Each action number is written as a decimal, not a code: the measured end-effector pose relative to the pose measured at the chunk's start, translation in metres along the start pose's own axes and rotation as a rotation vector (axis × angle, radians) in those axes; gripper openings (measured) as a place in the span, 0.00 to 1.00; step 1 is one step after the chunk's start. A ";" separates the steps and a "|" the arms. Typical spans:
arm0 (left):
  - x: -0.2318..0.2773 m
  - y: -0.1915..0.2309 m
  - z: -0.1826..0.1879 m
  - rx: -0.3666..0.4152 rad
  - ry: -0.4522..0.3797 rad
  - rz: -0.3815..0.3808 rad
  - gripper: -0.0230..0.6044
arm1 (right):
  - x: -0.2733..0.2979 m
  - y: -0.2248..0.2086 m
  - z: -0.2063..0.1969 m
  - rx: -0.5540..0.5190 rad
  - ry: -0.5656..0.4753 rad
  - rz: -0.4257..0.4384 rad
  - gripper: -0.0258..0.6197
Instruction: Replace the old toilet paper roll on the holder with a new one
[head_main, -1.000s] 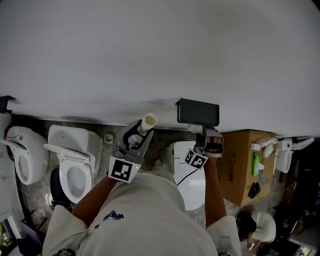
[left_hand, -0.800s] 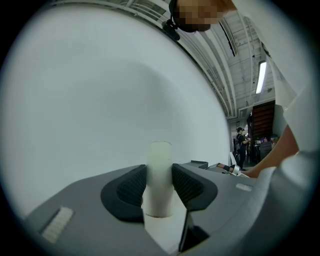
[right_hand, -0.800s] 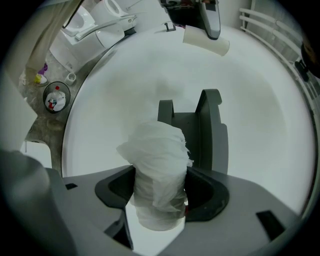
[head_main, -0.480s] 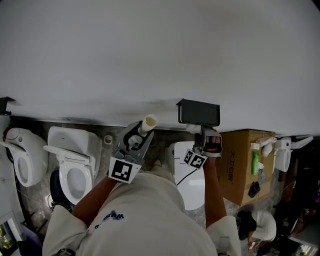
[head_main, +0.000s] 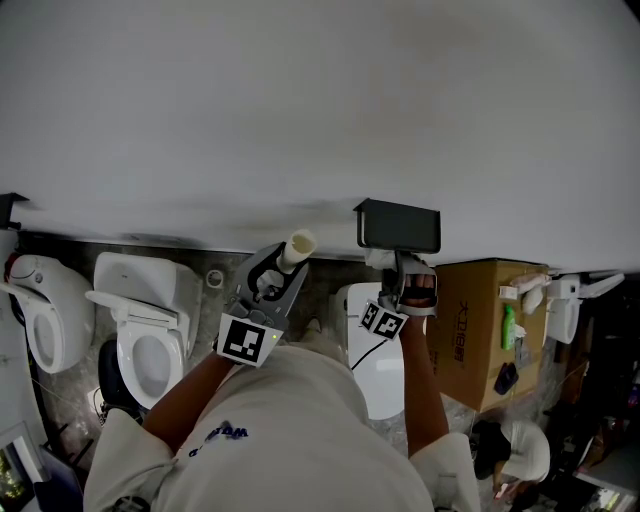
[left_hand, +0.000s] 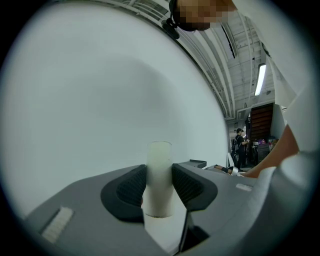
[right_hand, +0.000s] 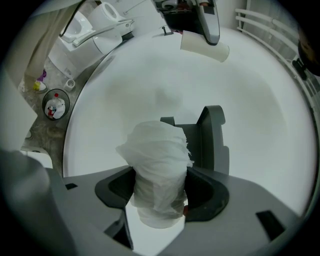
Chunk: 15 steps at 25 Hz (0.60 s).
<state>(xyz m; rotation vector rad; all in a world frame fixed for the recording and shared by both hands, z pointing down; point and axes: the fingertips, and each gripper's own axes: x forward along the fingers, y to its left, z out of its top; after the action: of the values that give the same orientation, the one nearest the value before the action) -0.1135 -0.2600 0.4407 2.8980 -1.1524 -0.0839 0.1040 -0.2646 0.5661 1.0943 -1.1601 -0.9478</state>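
An empty cardboard tube (head_main: 297, 247) (left_hand: 159, 175) stands upright between the jaws of my left gripper (head_main: 285, 262) (left_hand: 159, 189), which is shut on it in front of the white wall. My right gripper (head_main: 399, 270) (right_hand: 160, 192) is shut on a new roll of white toilet paper (right_hand: 159, 160). It holds the roll just in front of and below the dark grey holder (head_main: 398, 226) (right_hand: 212, 140) on the wall. The head view hides the roll behind the right gripper. The tube (right_hand: 205, 47) in the left gripper also shows at the top of the right gripper view.
Two white toilets (head_main: 150, 330) (head_main: 45, 310) stand at the left, and another white toilet (head_main: 380, 365) is below the holder. A cardboard box (head_main: 480, 330) with a green bottle (head_main: 511, 328) on it is at the right. The white wall (head_main: 300, 100) fills the upper half.
My right gripper has edged slightly left below the holder. The left gripper and the tube have stayed in place.
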 end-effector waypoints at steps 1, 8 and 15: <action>0.000 0.000 -0.001 0.000 0.001 -0.001 0.31 | 0.000 0.001 0.001 0.002 -0.002 0.000 0.49; 0.001 0.001 -0.001 -0.006 -0.002 -0.007 0.31 | -0.004 0.004 0.012 0.020 -0.009 0.011 0.49; 0.001 -0.001 0.000 -0.007 -0.005 -0.031 0.31 | -0.006 0.006 0.017 0.048 0.009 0.011 0.49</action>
<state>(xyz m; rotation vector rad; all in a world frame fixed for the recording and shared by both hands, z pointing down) -0.1124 -0.2598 0.4411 2.9117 -1.1067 -0.0956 0.0861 -0.2603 0.5714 1.1281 -1.1860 -0.9098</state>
